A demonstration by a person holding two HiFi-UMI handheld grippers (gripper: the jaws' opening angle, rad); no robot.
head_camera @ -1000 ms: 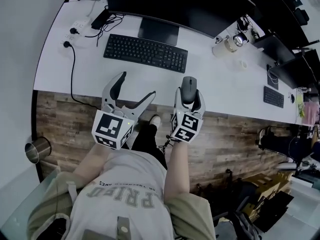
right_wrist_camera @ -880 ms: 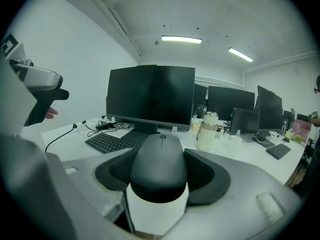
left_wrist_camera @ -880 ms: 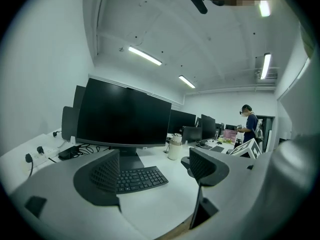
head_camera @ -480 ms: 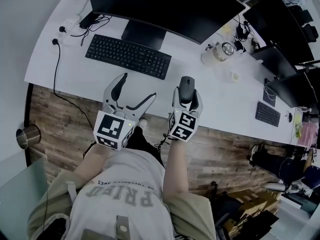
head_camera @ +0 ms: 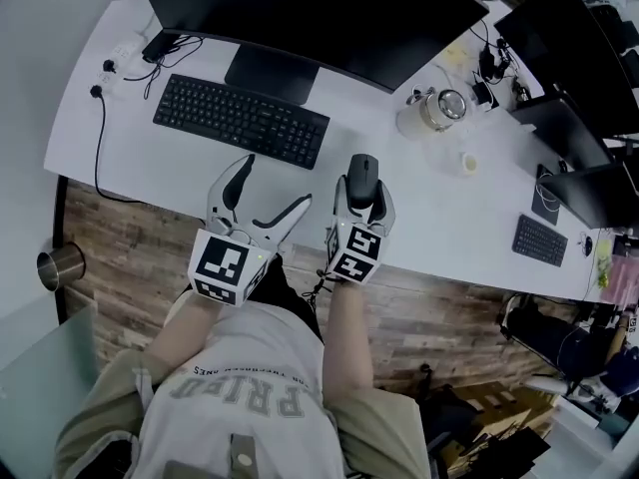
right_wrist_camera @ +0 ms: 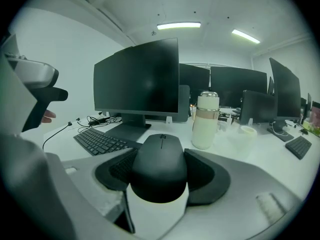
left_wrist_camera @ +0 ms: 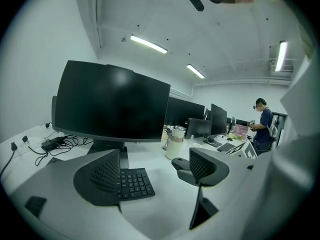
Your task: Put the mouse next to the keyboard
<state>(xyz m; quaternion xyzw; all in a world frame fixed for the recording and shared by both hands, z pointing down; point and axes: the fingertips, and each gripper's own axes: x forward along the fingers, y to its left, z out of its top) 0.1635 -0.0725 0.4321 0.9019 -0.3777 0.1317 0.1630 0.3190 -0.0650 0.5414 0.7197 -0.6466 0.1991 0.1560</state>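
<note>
**While poised over the white desk's near edge: clenched on the mouse**

Grasping black mouse (right_wrist_camera: 160, 166) in right gripper (head_camera: 361, 190), well short of black keyboard (head_camera: 240, 120) lying ahead-left. Left gripper (head_camera: 276, 181) spread wide, holding nothing. Ahead-right, white lidded flask (head_camera: 431, 111), contents unseen. Shirt lettering (head_camera: 245, 392) upside down, not surely readable.

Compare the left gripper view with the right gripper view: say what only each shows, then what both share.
Only the left gripper view: the left claw, open and empty, and a person standing far off at right. Only the right gripper view: the black mouse clamped in the right claw, and a small white cup. Both: the dark monitor, the keyboard and the white jug.
</note>
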